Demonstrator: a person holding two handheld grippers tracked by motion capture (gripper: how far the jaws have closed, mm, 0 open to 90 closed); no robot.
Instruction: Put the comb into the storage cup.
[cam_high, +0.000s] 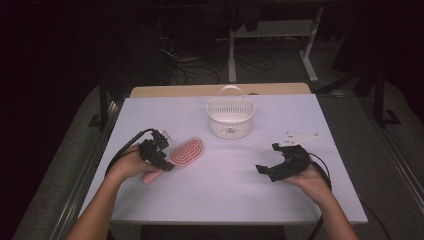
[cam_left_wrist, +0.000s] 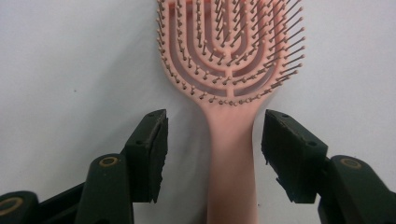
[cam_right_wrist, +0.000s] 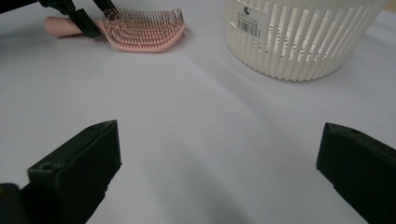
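A pink vented hairbrush (cam_high: 186, 152) lies bristles up at the table's left. Its handle (cam_left_wrist: 230, 158) runs between the two jaws of my left gripper (cam_left_wrist: 214, 149), which is open and straddles the handle with a gap on each side. In the high view the left gripper (cam_high: 161, 155) sits over the handle. A white slatted plastic basket (cam_high: 230, 118) with a handle stands at the back centre. My right gripper (cam_high: 267, 159) hovers open over bare table at the right, and in its own view (cam_right_wrist: 217, 168) the basket (cam_right_wrist: 303, 37) and the brush (cam_right_wrist: 142, 30) lie ahead.
The white table top (cam_high: 225, 185) ends near the person's forearms. A wooden strip (cam_high: 175, 91) runs behind the table's far edge. Beyond it are desk legs and cables on a dark floor.
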